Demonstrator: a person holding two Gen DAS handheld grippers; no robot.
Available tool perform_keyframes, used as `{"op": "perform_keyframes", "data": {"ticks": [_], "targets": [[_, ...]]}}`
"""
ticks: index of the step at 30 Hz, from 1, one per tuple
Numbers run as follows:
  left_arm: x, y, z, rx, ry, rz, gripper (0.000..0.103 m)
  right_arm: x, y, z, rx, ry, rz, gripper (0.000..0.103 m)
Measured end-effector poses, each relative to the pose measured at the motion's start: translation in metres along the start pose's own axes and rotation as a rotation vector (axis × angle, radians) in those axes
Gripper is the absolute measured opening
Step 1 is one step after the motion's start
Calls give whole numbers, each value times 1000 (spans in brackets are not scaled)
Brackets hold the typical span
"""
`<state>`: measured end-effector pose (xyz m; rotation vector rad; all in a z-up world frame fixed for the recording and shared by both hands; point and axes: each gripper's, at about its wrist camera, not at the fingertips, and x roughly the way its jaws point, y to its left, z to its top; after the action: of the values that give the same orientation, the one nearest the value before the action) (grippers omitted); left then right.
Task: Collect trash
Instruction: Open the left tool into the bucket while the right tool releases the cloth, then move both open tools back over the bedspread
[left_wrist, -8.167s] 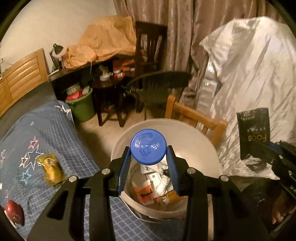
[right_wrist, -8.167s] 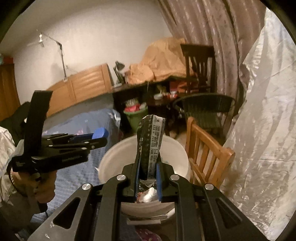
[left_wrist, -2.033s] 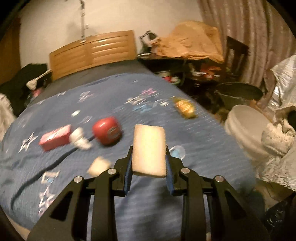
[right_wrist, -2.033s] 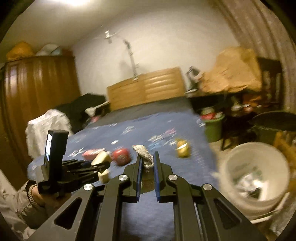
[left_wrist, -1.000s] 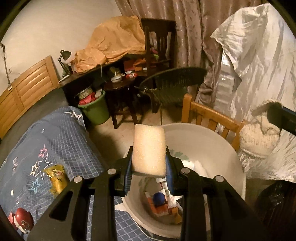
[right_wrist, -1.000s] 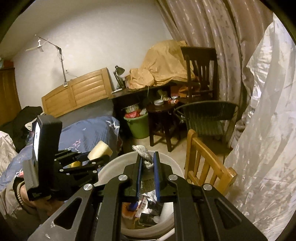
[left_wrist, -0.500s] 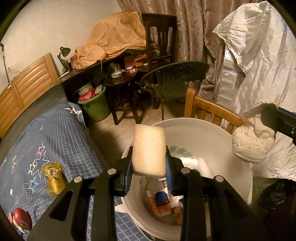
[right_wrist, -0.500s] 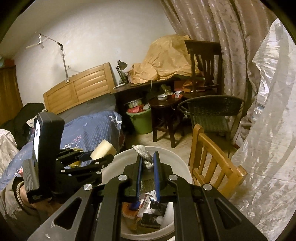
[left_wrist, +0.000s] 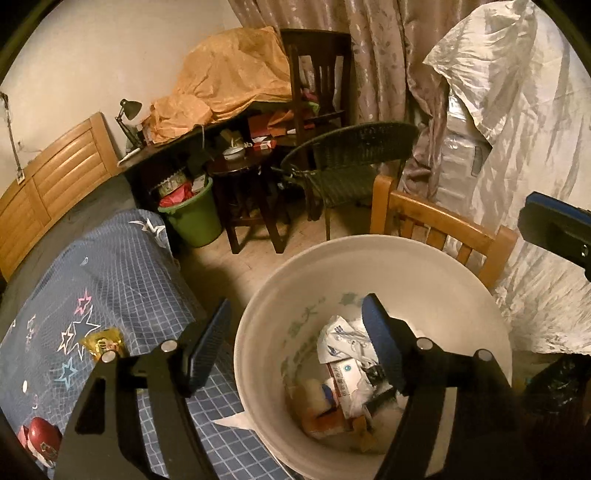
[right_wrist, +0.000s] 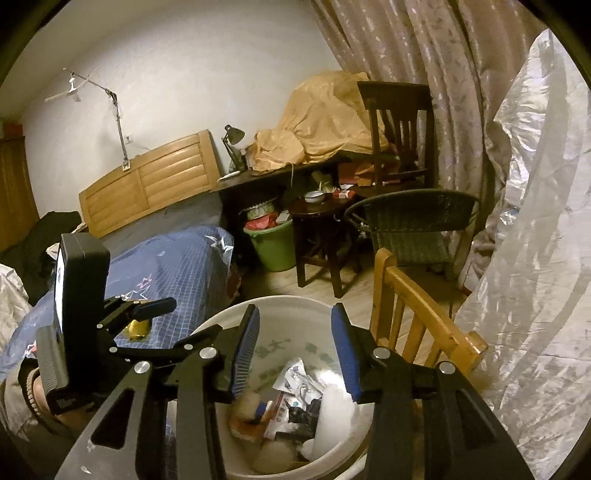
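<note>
Both grippers hang over the white bucket (left_wrist: 436, 273), which stands on the floor just beside the corner of the bed (left_wrist: 122, 273). The left gripper (left_wrist: 295, 347) has its jaws spread wide, having just been opening, and nothing sits between its blue pads (left_wrist: 380, 343). The right gripper (right_wrist: 293, 350) also has its jaws parted, likewise just opened, with nothing between them; only the bucket's inside shows through the gap.

In the bucket lies the collected trash (left_wrist: 351, 373) (crumpled white wrappers, a pale sponge-like block at the left of the heap, something orange beneath), piled on the bottom. From the right wrist view the same heap (right_wrist: 291, 398) shows below the right jaws, with a white rounded piece at its right.

On the bed's blue checked cover, near the edge facing the bucket, a yellow wrapper (left_wrist: 105, 343) lies flat, and a red round item (left_wrist: 42, 439) sits further toward the lower left corner of the left wrist view. A flat scrap of white paper pokes out from under the bucket at the bed's edge.

A light wooden chair (left_wrist: 443, 229) stands touching or just behind the bucket's far rim. A green bin (left_wrist: 194, 218), itself full, stands well apart by a dark worktop (left_wrist: 177, 147).
</note>
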<state>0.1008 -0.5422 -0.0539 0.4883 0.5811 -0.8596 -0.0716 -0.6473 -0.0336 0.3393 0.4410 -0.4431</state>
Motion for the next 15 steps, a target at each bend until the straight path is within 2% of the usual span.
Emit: {"op": "perform_keyframes", "data": {"ticks": [8,15], "targets": [[-16,15,-5,-32,-23,37,70,-14,12,-2,-8,-41,19,42],[-66,90,-28,-205,-59,141,72,-40,61,-7,-38,-148,67,42]]}}
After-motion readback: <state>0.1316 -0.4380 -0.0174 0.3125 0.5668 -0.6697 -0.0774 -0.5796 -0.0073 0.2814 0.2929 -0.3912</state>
